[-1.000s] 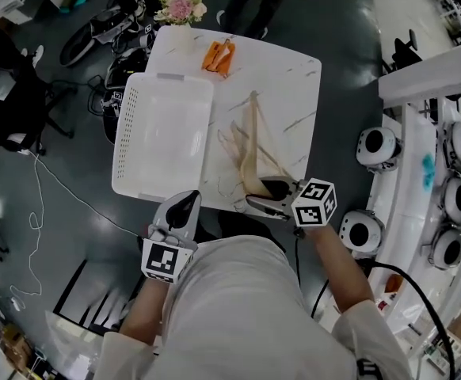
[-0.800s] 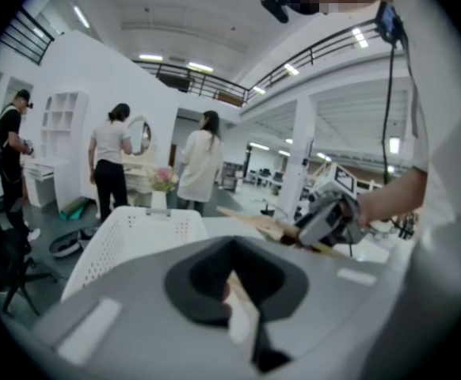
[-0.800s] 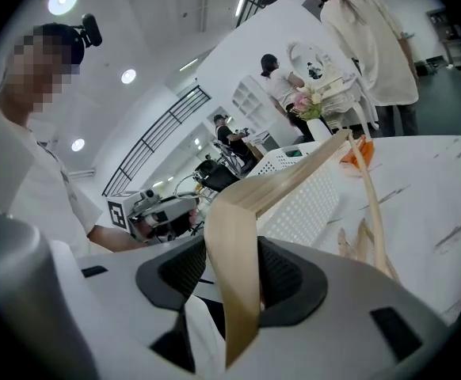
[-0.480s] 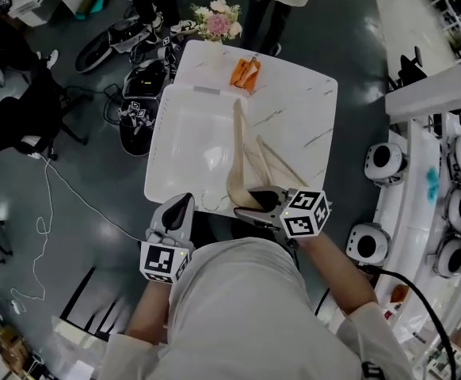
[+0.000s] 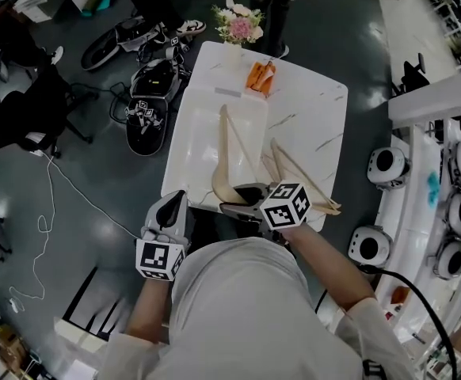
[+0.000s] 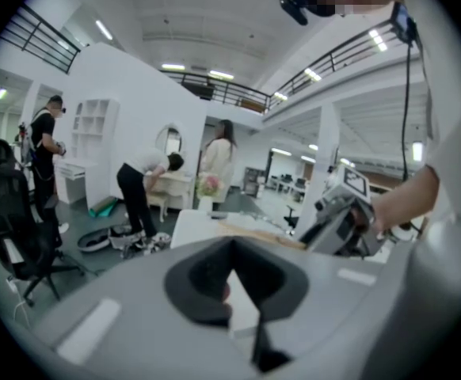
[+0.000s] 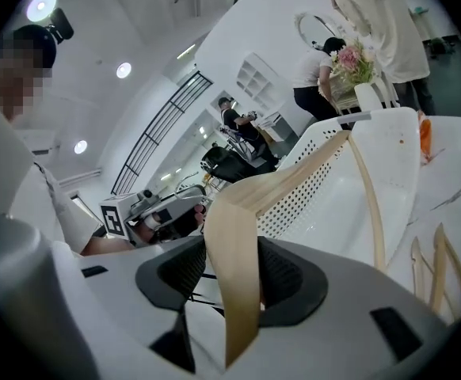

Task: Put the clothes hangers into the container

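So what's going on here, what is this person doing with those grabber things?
A person is tidying wooden clothes hangers into a white container on a marble table, using a handheld gripper in each hand. The right gripper is clamped on one hanger, holding it over the container. A few more hangers lie on the table beside it. The left gripper holds nothing and sits near the table's near edge.
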The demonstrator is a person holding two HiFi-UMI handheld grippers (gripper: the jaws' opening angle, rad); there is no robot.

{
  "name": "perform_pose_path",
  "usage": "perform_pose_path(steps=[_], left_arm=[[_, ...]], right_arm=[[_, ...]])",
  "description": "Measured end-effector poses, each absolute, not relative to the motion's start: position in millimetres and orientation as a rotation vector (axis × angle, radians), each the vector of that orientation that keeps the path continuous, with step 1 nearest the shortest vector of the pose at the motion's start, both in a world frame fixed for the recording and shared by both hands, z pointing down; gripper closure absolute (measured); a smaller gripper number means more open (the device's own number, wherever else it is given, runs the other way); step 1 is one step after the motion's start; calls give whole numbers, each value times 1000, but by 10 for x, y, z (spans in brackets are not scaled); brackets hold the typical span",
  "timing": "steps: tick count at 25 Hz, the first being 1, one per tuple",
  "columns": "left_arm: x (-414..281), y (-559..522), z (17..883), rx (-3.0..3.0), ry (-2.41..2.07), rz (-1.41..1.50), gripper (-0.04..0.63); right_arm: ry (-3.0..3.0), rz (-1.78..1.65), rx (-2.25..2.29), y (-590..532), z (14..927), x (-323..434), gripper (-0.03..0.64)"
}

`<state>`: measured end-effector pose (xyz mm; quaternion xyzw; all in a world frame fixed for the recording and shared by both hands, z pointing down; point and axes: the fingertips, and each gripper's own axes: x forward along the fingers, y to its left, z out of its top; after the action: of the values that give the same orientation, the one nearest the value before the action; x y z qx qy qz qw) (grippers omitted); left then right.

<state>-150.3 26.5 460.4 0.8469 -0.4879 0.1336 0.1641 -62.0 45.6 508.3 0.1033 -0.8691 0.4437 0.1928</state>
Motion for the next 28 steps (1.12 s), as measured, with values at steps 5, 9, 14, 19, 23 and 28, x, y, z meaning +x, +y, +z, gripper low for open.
perform_pose_path(steps=[5,9,14,19,23,28], left_arm=[[-1687,230,4606,2401,-1407,363,595],[-1828,225,4611,2392,-1418,355,595],[-2039,181,4640,2375,-1429,351,595],[-2167,124,4665,2368,-1428,347,595],[-2276,77,4694,2362,-1427,352,595],[-2349,61,4738,2350,-1428,357,595]], right_arm=[[-2385,1315,305,326,5242,-860,420],[-2339,1369,323,230,5395,-1010,421],[-2285,1467,354,51,5546,-1189,420],[-2200,1573,372,-71,5740,-1331,420],[-2156,1606,373,-138,5860,-1436,422],[-2109,1651,361,-181,5977,-1503,421]])
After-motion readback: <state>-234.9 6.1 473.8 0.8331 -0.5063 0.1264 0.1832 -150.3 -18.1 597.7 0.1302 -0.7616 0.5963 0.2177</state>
